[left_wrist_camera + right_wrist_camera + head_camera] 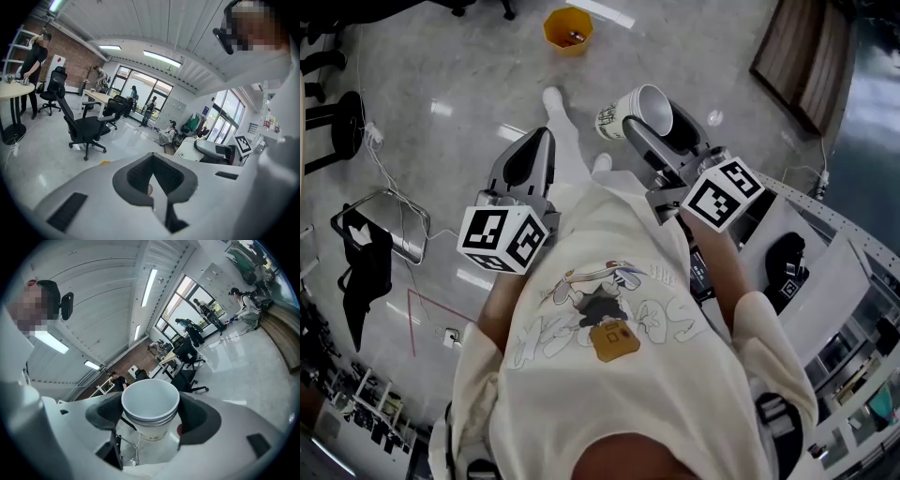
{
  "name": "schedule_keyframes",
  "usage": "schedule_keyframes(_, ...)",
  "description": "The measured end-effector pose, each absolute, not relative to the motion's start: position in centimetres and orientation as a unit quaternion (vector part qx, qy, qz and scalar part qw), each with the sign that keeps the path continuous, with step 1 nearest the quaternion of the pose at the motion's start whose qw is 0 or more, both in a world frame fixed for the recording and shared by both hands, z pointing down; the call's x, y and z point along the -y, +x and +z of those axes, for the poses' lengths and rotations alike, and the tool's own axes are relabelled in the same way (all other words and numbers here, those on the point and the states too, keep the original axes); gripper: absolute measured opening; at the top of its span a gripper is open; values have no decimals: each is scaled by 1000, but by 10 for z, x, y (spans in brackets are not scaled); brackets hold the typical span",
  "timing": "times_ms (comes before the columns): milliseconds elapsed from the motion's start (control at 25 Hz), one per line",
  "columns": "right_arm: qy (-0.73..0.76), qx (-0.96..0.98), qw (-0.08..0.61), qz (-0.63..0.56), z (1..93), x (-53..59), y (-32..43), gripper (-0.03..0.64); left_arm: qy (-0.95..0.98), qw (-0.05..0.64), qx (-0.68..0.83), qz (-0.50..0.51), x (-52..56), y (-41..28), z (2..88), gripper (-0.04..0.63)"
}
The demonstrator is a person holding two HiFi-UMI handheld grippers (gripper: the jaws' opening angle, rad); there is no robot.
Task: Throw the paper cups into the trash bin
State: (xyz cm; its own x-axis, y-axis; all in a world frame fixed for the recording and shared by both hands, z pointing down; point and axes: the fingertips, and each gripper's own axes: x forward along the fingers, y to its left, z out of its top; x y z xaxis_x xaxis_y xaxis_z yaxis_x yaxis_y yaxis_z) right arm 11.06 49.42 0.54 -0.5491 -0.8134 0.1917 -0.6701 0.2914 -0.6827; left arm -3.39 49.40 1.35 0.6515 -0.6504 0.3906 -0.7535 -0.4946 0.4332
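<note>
In the head view an orange trash bin (568, 28) stands on the grey floor far ahead of me, with something small inside it. My right gripper (661, 122) is shut on a stack of nested white paper cups (637, 111), held at chest height with the mouth tilted up and away. In the right gripper view the cups (150, 404) sit between the dark pads of that gripper (151, 416), open mouth facing the camera. My left gripper (534, 141) is raised beside it, well short of the bin. Its jaws (152, 176) are shut with nothing between them.
A black bag on a wire rack (366, 248) and a white cable (389, 173) lie on the floor at the left. White shelving (825, 244) runs along the right, with a wooden panel (806, 56) beyond. Office chairs (84, 126) and people stand further off.
</note>
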Motion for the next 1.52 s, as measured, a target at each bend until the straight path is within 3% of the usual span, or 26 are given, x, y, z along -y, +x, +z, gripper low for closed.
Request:
schedule_keyframes(320,-464,-798,76,-377,21,-370,92,367,860,314,393,87,-361,-46,33,3)
schedule_keyframes(800,-482,-797,-8,-365,28,-180,57,367,863,348,356,86,-144,-84,38,3)
schedule_keyframes(1520,-411,-815,-133,-386,177,-31,56,367,823,395,380,149,-37,-49,180,3)
